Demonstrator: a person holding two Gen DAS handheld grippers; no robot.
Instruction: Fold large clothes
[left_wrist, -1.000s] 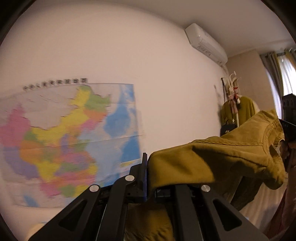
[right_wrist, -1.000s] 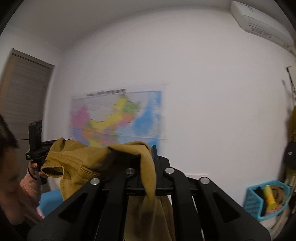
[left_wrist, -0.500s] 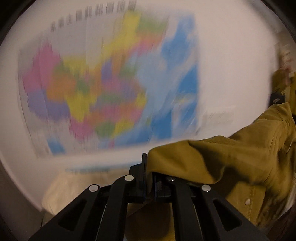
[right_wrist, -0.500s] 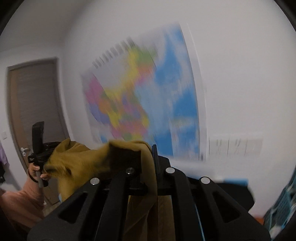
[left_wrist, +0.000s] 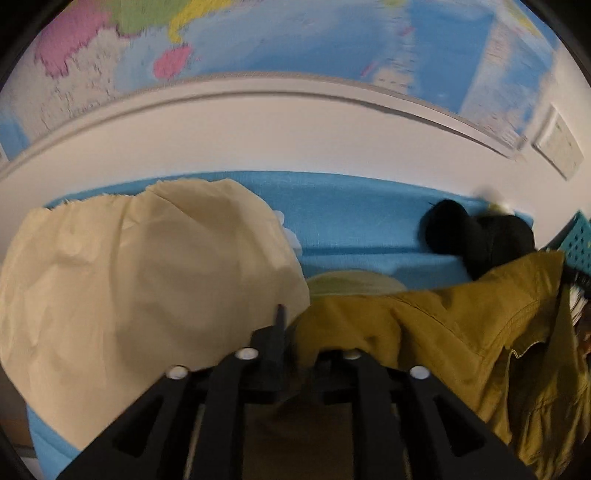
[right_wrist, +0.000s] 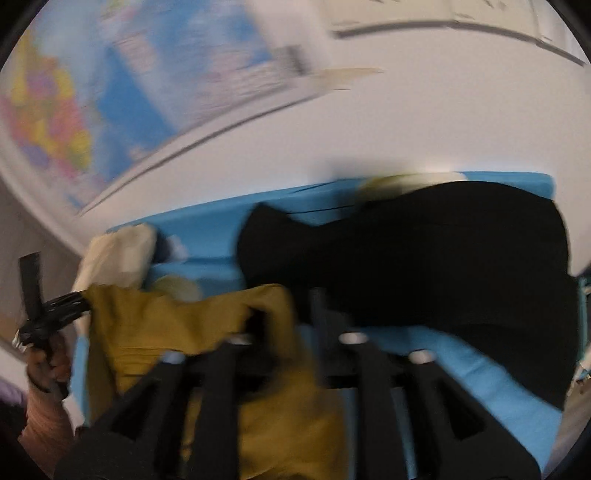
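1. My left hand-held gripper (left_wrist: 295, 332) was clamped on one top corner of the mustard jacket (left_wrist: 461, 332), and my right hand-held gripper (right_wrist: 284, 314) pinched the other end of the same edge. I held it that way so the cloth hung stretched between the two grips and its body could drop flat.

2. The jacket was still in the air, its lower part hanging below both grippers, just over the blue bed (left_wrist: 351, 214) that stood against the white wall (left_wrist: 295, 140).

3. I judged the step to be laying the jacket out before any fold, so both grips needed to stay shut until cloth met mattress.

4. Room was tight. A cream garment (left_wrist: 147, 277) bulked on the left side of the bed, close beside my left gripper, and a black garment (right_wrist: 443, 258) spread over the right side, just past my right gripper.

5. The bare blue strip between them looked narrow for a jacket spread wide; sleeves could land on either pile.

6. A teal basket (left_wrist: 576, 240) sat at the far right edge, and the wall closed off the far side, so free space lay mostly toward me.
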